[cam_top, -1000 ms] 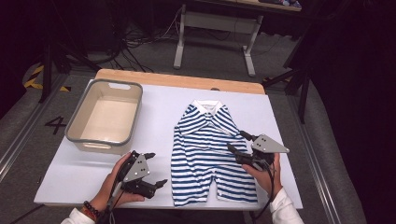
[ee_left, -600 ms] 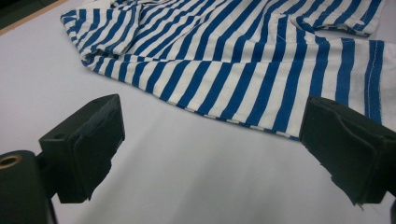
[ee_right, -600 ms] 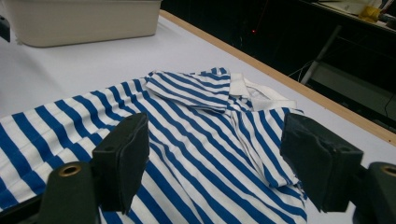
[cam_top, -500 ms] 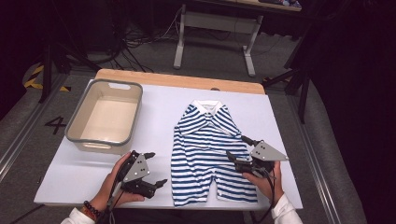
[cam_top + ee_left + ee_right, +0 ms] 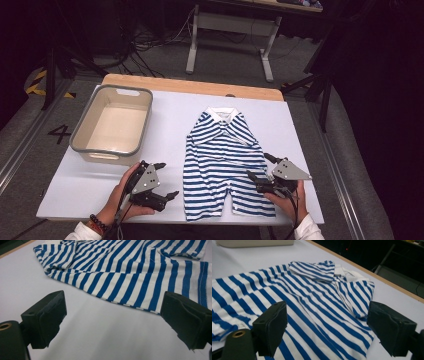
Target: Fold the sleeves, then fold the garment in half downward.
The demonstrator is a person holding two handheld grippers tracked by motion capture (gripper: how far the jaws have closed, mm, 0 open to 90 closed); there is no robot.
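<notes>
High view: your left gripper (image 5: 166, 180) sits near you on the white table (image 5: 310, 130), jaws spread wide with nothing in them. Your right gripper (image 5: 259, 167) has just been opening over the striped baby suit (image 5: 222, 160), with cloth under the jaws but not pinched. The suit lies flat between both grippers. Farther back sits the grey bin (image 5: 80, 135).

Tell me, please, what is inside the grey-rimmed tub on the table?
The tub looks empty: its bare beige floor shows in the high view. The strip of floor right behind its near wall is hidden from that camera.
</notes>
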